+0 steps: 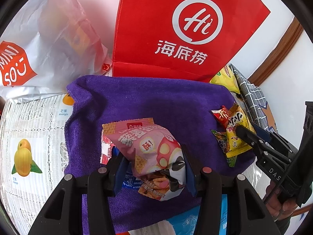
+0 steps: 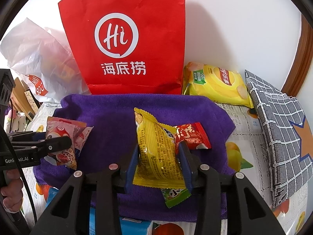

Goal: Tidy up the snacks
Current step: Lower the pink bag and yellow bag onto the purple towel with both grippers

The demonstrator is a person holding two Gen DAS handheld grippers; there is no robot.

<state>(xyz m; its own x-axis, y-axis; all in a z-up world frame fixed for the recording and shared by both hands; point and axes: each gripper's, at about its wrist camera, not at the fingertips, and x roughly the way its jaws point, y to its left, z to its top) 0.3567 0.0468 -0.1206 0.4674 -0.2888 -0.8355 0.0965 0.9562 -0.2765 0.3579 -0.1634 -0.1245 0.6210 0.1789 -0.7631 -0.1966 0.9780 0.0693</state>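
Purple towel (image 1: 156, 101) covered the fruit-print desk (image 1: 29, 129) below a red paper bag (image 1: 176, 29). At lower centre, the left hand-held gripper (image 1: 154, 166) clamped a pink snack packet (image 1: 144, 146); at right, the right hand-held gripper (image 2: 159, 162) pinched a yellow snack packet (image 2: 156, 152) beside a red candy packet (image 2: 191, 136).

Both wrist views are bright and evenly lit by soft daylight, and the white wall (image 2: 234, 29) at twelve to two o'clock is nearly washed out. Shadows are faint: the red paper bag (image 2: 125, 39) casts a pale grey one on the wall toward three o'clock, and the purple towel (image 1: 156, 101) darkens in its folds. Fisheye distortion bends every edge, a black vignette rings the corners, and the translucent plastic bag (image 1: 58, 29) at ten o'clock looks hazy.
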